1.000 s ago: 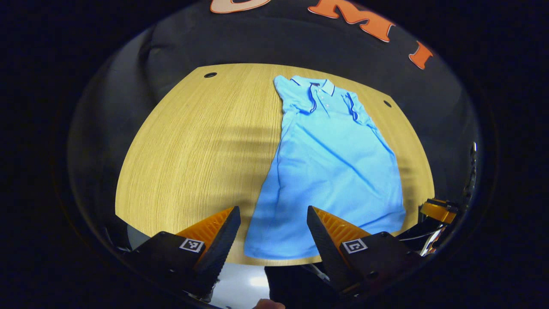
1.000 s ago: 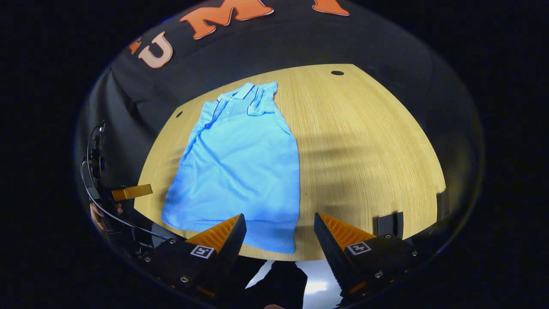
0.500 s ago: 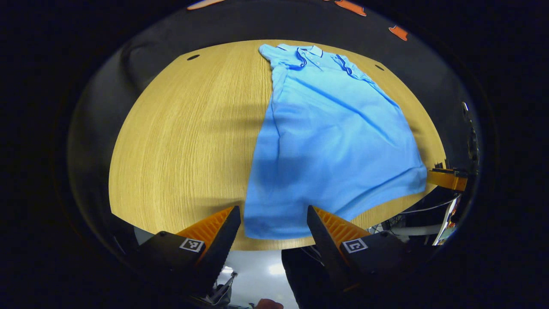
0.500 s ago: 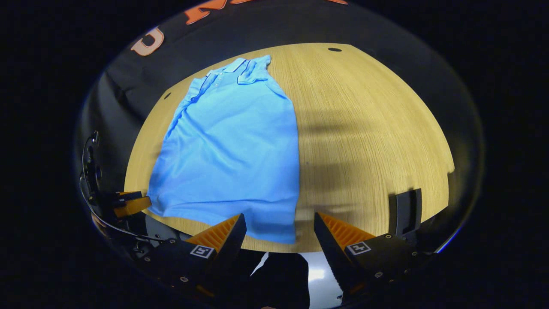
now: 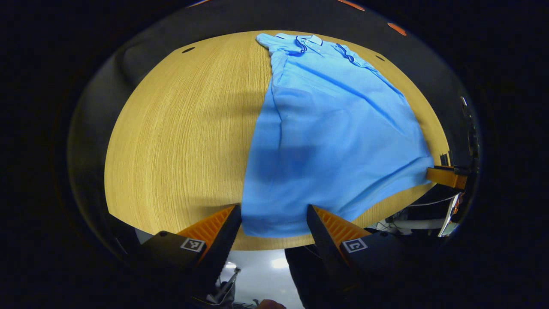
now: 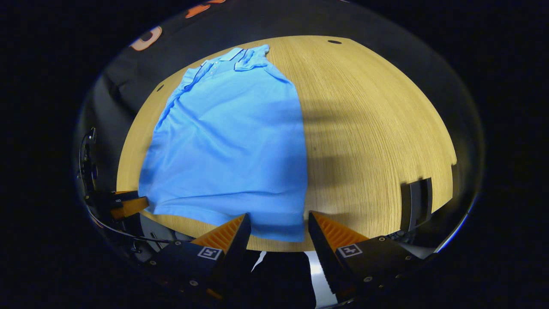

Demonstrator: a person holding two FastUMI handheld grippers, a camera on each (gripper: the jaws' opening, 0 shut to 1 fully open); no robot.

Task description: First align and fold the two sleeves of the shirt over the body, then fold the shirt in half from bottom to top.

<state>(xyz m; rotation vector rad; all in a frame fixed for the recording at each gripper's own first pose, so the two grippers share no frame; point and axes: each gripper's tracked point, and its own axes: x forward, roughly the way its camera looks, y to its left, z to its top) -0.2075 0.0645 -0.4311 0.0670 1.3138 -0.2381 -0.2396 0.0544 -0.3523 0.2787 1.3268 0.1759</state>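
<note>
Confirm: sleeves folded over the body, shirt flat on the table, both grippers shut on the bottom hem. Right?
Not quite. Both grippers are open, not shut on the hem. In the left gripper view the left gripper has its fingers spread either side of the shirt's bottom corner; the right gripper view shows the right gripper the same. The sleeves are folded in and the shirt lies flat on the table.

A recording booth: black cloth wall (image 5: 141, 56) behind a pale wooden table (image 5: 180, 128) with cable holes.
</note>
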